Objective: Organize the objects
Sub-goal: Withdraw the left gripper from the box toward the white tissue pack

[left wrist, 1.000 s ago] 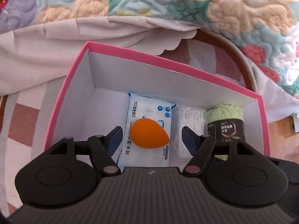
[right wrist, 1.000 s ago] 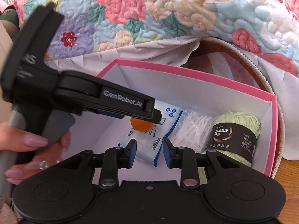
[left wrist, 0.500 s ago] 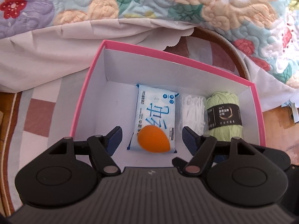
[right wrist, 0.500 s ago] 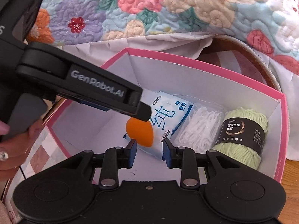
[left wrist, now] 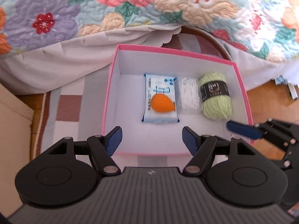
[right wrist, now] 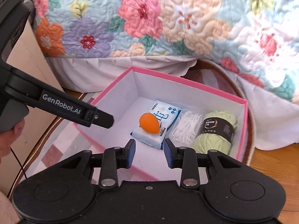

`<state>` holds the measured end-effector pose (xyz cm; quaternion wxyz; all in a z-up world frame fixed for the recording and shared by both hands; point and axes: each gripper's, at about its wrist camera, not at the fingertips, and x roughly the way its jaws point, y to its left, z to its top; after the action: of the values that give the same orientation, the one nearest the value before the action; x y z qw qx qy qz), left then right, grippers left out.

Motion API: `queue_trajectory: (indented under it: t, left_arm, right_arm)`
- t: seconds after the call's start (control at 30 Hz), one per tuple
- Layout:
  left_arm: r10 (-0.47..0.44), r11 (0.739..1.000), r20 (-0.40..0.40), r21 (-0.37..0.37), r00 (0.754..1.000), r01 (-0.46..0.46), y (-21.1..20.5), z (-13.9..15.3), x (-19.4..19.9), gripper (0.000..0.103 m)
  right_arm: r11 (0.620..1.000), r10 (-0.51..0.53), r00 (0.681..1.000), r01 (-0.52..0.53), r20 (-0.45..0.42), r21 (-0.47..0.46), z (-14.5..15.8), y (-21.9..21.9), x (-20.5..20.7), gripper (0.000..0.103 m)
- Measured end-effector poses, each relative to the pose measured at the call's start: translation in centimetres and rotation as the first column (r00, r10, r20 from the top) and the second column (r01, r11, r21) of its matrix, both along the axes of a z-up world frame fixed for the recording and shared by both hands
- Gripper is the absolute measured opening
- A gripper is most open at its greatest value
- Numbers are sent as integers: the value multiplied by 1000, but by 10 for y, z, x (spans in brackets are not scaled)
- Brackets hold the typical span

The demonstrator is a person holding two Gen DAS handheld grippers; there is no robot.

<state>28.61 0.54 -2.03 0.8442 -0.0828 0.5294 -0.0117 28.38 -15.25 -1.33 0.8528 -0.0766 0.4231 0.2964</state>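
A pink box (left wrist: 110, 85) (right wrist: 243, 130) with a white inside stands on the floor mat. In it an orange egg-shaped sponge (left wrist: 162, 103) (right wrist: 149, 123) rests on a blue-and-white wipes pack (left wrist: 159, 91) (right wrist: 164, 112). To their right lie a bag of white strands (left wrist: 188, 94) (right wrist: 186, 124) and a pale green yarn ball (left wrist: 214, 97) (right wrist: 216, 130). My left gripper (left wrist: 152, 140) hangs open above the box's near wall, holding nothing. My right gripper (right wrist: 149, 150) is over the box's near side; its jaws are opening, with nothing between them.
A floral quilt (left wrist: 149, 5) (right wrist: 168, 18) with a grey skirt hangs behind the box. A round brown-rimmed basket (right wrist: 250, 115) sits behind and right of it. A beige cabinet (left wrist: 13, 115) is at left. A hand (right wrist: 9, 141) holds the left gripper's handle.
Both grippers have risen and drawn back from the box, so the whole box shows now. The sponge stays on the wipes pack. The right gripper's jaws have widened a little.
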Motion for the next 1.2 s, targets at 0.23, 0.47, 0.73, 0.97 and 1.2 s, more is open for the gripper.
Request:
queue_trajectory:
  t: [0.23, 0.47, 0.73, 0.97, 1.2]
  left_arm:
    - [-46, 997, -5, 66, 999, 46, -3, 26, -40, 71]
    - [-72, 996, -9, 56, 997, 72, -3, 37, -74, 73]
    - [-74, 997, 5, 37, 997, 74, -2, 50, -102, 74]
    - [-93, 995, 25, 40, 995, 92, -3, 65, -127, 78]
    - [-109, 994, 42, 36, 993, 108, 1, 68, -150, 85]
  right_arm:
    - [999, 6, 1000, -5, 28, -51, 32, -11, -33, 48]
    - [1000, 1, 999, 0, 52, -16, 56, -22, -62, 54]
    - [1000, 20, 998, -19, 65, -20, 75, -25, -91, 60]
    - [999, 48, 997, -46, 57, -29, 84, -24, -113, 80]
    - [992, 123, 990, -121, 67, -32, 88, -19, -140, 91]
